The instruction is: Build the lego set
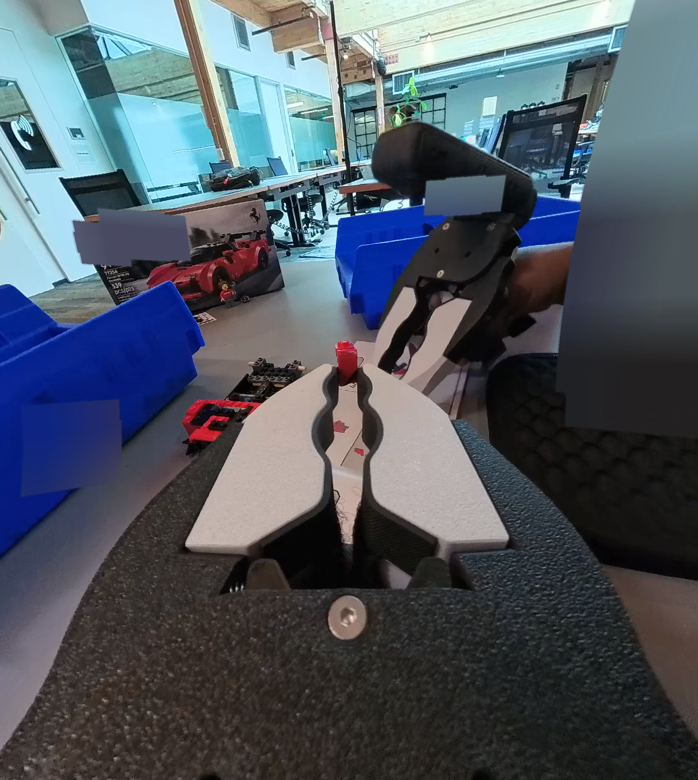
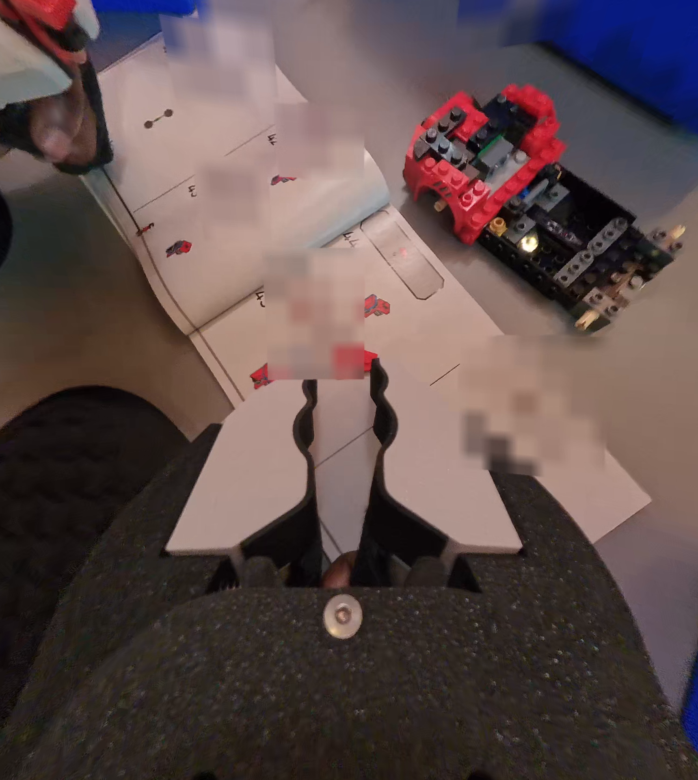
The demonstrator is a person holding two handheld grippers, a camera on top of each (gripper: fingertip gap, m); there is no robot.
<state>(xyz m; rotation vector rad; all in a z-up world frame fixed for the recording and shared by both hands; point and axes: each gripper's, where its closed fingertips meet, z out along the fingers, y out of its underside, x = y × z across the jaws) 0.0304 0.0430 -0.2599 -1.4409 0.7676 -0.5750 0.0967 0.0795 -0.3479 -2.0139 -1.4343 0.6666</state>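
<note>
My left gripper (image 1: 347, 371) is shut on a small red Lego piece (image 1: 346, 356), which sticks up from the fingertips above the open instruction booklet (image 1: 347, 456). It also shows at the top left of the right wrist view (image 2: 49, 17). My right gripper (image 2: 343, 371) points down at the booklet (image 2: 212, 202). A small red piece (image 2: 370, 358) sits between its tips, mostly hidden by a mosaic patch. The right gripper also shows in the left wrist view (image 1: 397, 365). The partly built red and black car (image 2: 528, 202) lies right of the booklet, also in the left wrist view (image 1: 246, 396).
Blue bins stand at the left (image 1: 64, 401) and at the back right (image 1: 372, 261). The set's box (image 1: 212, 257) stands upright behind the car. A black quilted object (image 1: 613, 485) lies at the right on the grey table (image 1: 288, 320).
</note>
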